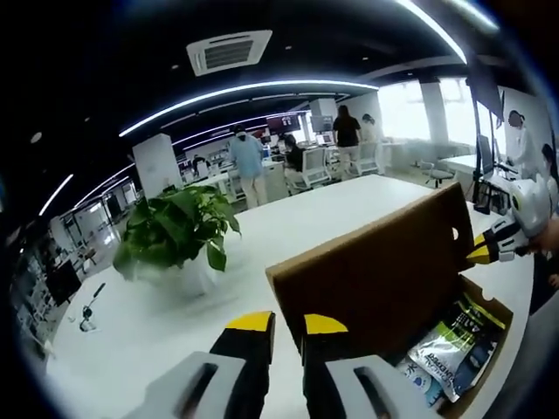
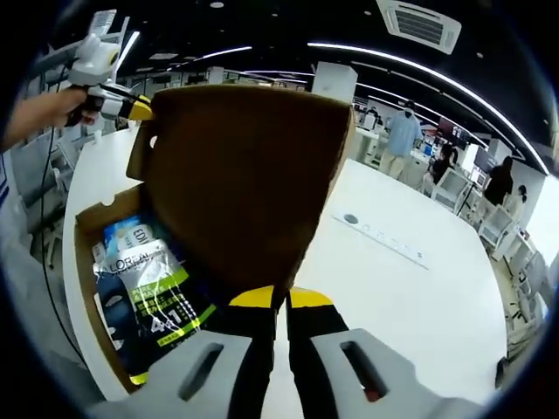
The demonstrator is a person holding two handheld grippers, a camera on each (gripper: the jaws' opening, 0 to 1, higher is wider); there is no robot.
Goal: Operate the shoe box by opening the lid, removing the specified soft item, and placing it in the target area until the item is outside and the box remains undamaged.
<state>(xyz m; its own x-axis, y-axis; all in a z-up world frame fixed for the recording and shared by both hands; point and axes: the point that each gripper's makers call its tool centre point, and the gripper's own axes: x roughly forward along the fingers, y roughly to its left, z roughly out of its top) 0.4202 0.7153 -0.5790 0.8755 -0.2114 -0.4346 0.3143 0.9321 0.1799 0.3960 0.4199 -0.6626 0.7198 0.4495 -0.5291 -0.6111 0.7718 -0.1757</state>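
We see the shoe box (image 2: 96, 262) on the white desk (image 2: 393, 288), its lid (image 2: 244, 183) raised; soft packets (image 2: 144, 288) lie inside at 8 o'clock. Both grippers, left (image 1: 286, 327) and right (image 2: 281, 301), pinch the lid's edge between their fingers.

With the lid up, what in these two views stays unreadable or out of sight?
- Right gripper view: the raised lid hides the shoe box's far side.
- Left gripper view: the lid covers most of the packets; the frame edge cuts off the rest.
- Small print on the packets is too blurred to read.
- Whether either tool actually pinches the lid edge is unclear.
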